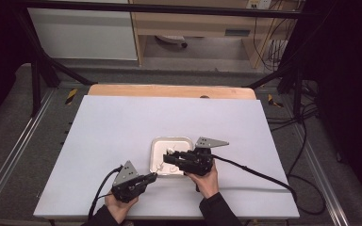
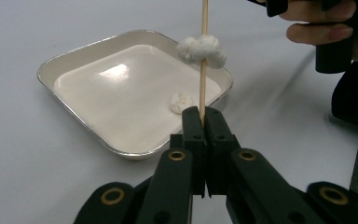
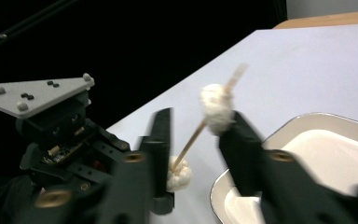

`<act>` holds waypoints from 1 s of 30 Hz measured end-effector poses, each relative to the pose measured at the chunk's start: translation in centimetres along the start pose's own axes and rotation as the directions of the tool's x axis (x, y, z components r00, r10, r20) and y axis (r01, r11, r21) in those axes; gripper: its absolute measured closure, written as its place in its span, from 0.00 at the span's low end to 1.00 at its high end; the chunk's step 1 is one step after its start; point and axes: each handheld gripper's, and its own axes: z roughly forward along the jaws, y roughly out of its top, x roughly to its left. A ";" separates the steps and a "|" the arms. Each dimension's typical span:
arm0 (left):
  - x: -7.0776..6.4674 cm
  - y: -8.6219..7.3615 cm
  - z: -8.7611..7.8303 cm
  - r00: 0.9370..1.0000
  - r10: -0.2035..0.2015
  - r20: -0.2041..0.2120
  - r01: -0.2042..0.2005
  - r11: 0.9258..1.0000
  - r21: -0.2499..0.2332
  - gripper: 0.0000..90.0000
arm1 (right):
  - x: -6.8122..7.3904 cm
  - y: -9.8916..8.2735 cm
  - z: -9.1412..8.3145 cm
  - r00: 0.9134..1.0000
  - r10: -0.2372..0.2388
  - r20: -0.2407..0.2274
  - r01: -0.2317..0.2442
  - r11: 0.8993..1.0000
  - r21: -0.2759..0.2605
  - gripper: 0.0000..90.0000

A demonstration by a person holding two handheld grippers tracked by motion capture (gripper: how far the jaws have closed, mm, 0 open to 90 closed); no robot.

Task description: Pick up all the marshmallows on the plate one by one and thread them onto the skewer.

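While left tongs [image 2: 204, 122] clamp the skewer [image 2: 203, 88], right tongs [image 3: 196, 140] gape around its marshmallow [image 3: 216, 112]

One skewer [image 2: 203, 60], two white lumps [image 2: 201, 49], one tray [image 2: 135, 151], two claws [image 2: 202, 114]

- Tray [image 2: 74, 60]: silvery metal rim, glossy off-white inside.
- Skewer [image 2: 203, 70]: pale tan wood.
- Lump on the skewer [image 2: 203, 49]: fluffy white.
- Lump in the tray [image 2: 181, 101]: creamy white.
- Table cover [image 1: 122, 122]: plain white.
- Left gripper [image 2: 204, 122]: black, brass-coloured rivets.
- Right gripper [image 3: 198, 135]: black.
- Three-cornered plate [image 3: 32, 95]: grey, dark studs.
- Sleeve [image 1: 219, 209]: black.
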 end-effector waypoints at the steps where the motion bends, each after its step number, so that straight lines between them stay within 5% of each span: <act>1: 0.0 0.0 0.0 1.000 0.001 -0.001 -0.001 1.000 0.002 0.99 | 0.0 0.0 0.0 1.000 0.004 0.002 -0.004 1.000 0.009 0.58; 6: -0.1 -0.1 0.2 1.000 0.012 -0.002 -0.012 1.000 0.008 0.99 | -0.1 0.1 0.0 1.000 0.004 0.006 -0.004 1.000 0.025 0.36; 17: -0.1 0.0 0.0 1.000 0.005 -0.002 -0.005 1.000 -0.003 0.99 | -0.2 1.0 -0.8 1.000 -0.026 0.006 0.025 0.998 0.062 0.27; 20: 0.1 0.0 -0.4 1.000 -0.006 -0.016 0.005 1.000 -0.030 0.99 | -0.3 1.2 -0.9 0.996 -0.046 0.078 0.041 0.997 0.067 0.09; 22: 0.4 0.0 -0.6 1.000 -0.006 -0.020 0.005 0.999 -0.038 0.99 | -0.5 1.2 -1.2 0.993 -0.054 0.107 0.045 0.996 0.080 0.10; 30: 0.0 -0.2 -0.2 0.999 0.031 -0.011 -0.031 0.999 -0.021 0.99 | -0.7 1.6 -1.3 0.997 -0.054 0.052 0.053 0.999 0.006 0.25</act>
